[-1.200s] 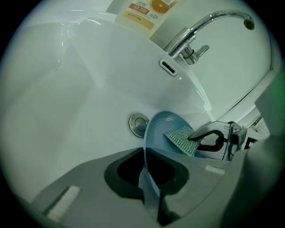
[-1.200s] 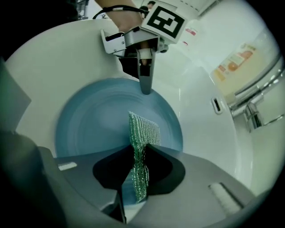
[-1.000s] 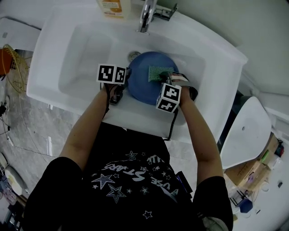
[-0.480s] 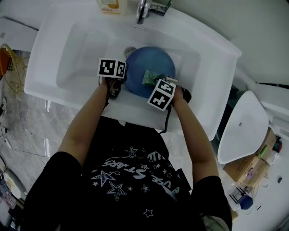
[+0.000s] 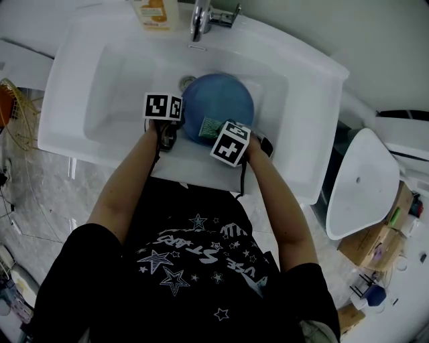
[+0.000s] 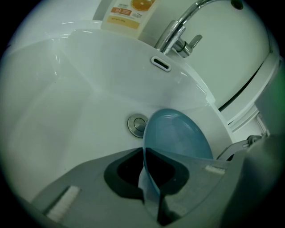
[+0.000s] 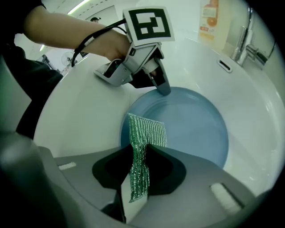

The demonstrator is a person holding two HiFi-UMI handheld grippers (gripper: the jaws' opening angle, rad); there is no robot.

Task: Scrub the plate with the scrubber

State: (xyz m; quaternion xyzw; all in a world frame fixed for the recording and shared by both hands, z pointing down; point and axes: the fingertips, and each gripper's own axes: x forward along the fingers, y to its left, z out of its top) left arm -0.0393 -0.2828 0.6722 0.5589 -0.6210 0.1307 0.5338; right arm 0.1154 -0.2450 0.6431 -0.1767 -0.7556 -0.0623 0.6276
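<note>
A blue plate (image 5: 220, 100) lies tilted in the white sink (image 5: 117, 80), next to the drain (image 6: 137, 124). My left gripper (image 5: 175, 127) is shut on the plate's left rim (image 6: 149, 178) and props it up. My right gripper (image 5: 216, 130) is shut on a green mesh scrubber (image 7: 141, 156); the scrubber's free end (image 5: 210, 125) rests on the plate's near edge (image 7: 178, 129). In the right gripper view the left gripper (image 7: 162, 89) pinches the plate's far rim.
A tap (image 5: 201, 17) stands at the sink's back edge with an orange-labelled soap bottle (image 5: 155, 12) left of it. The overflow slot (image 6: 160, 63) sits below the tap. A white toilet lid (image 5: 365, 184) is at the right, a wire rack (image 5: 17, 114) at the left.
The right gripper has drawn the scrubber across the plate from its middle toward the near-left edge. The left gripper has kept its hold on the rim.
</note>
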